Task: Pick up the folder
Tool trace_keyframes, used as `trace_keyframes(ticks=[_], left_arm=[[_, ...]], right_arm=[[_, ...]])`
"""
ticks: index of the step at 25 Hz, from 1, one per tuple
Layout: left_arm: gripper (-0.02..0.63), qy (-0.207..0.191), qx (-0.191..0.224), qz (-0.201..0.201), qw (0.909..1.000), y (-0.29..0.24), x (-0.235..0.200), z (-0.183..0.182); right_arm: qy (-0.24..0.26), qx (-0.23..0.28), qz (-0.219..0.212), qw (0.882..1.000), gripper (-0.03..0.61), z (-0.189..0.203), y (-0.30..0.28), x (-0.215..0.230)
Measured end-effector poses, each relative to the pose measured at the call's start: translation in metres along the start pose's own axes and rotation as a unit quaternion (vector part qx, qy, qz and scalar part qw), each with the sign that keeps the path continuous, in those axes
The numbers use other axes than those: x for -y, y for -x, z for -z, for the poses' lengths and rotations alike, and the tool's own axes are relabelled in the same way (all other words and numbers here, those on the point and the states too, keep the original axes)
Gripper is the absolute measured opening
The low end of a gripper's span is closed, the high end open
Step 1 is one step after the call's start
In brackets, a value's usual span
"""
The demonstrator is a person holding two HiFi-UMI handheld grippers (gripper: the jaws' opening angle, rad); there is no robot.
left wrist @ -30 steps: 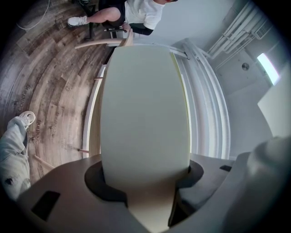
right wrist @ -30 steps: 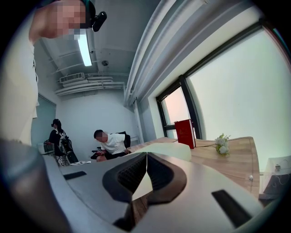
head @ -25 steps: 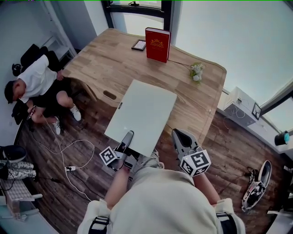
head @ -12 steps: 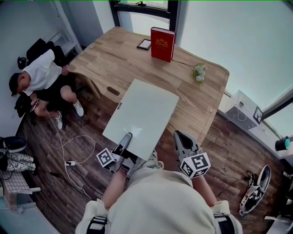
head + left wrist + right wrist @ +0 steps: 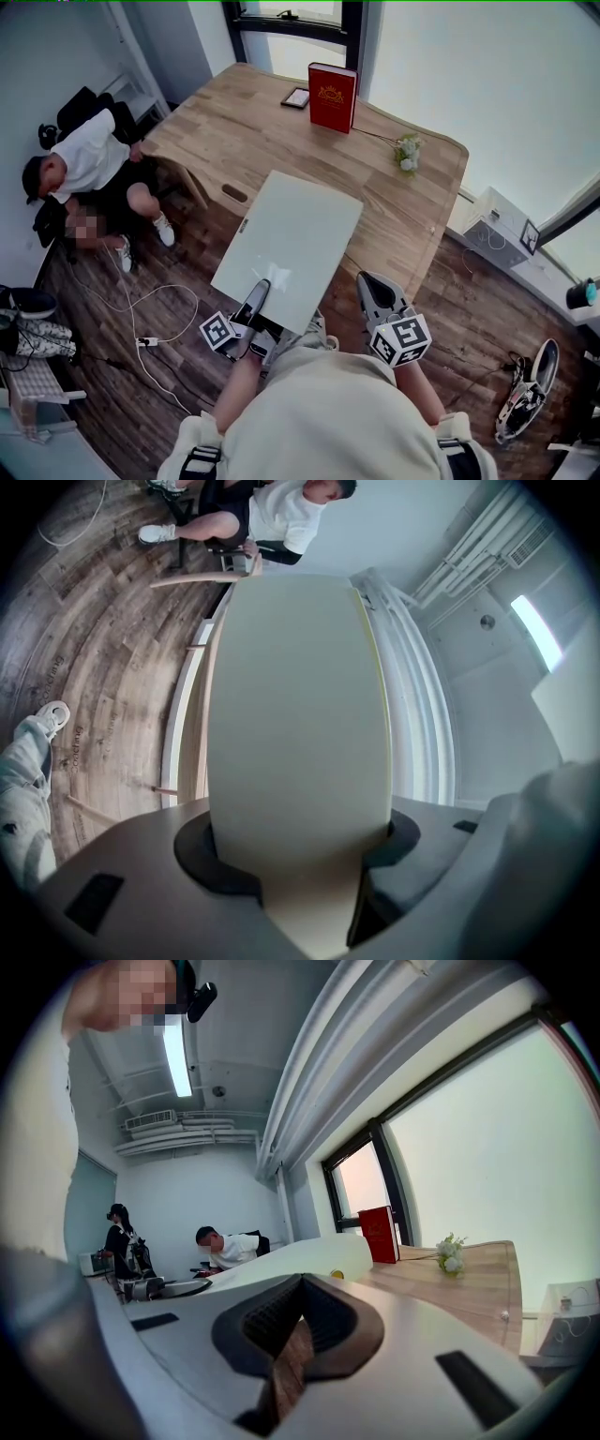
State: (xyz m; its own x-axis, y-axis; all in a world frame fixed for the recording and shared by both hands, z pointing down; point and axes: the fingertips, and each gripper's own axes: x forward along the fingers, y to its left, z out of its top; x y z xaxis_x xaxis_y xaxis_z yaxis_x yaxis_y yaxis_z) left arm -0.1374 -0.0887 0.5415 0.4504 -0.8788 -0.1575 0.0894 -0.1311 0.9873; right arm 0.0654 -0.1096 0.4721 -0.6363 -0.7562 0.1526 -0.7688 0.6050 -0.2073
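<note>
Plainly the weak point is the single hold: the left gripper (image 5: 255, 298) has its jaws clamped on the near short edge of the folder (image 5: 291, 246), standing partway apart only because the pale board fills the gap between them. All the rest of the sheet reaches out unsupported toward the far side. With so much overhang on one pinch, the folder could sag, swing sideways or slide out of the pads if the hand tips or moves quickly. Its far corner could also catch the wooden table (image 5: 412, 216) if it dips. The right gripper (image 5: 373, 289) gives no help: it sits just right of the folder's near corner, apart from it, with its jaws drawn almost together on nothing and only a sliver of table wood showing between them. The folder itself lies roughly flat and appears lifted clear, hanging over the near left part of the table and partly over the floor, stretching straight away from the left gripper. The red book (image 5: 333, 97) and the small flowers (image 5: 406, 153) stand well apart at the far side.
</note>
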Motion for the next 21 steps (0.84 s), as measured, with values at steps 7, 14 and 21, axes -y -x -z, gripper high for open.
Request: trace_keyframes(ticks=[7, 14, 21], left_arm=[[0.281, -0.004, -0.005, -0.003, 1.0000, -0.005, -0.002, -0.001], [0.281, 0.002, -0.006, 0.004, 1.0000, -0.009, -0.004, 0.000], [0.281, 0.005, -0.005, 0.003, 1.0000, -0.015, -0.006, -0.001]], right_arm=[[0.005, 0.004, 0.002, 1.000, 0.018, -0.002, 0.000, 0.000], [0.007, 0.010, -0.001, 1.000, 0.018, -0.004, 0.000, 0.000], [0.007, 0.013, -0.001, 1.000, 0.018, -0.006, -0.004, 0.004]])
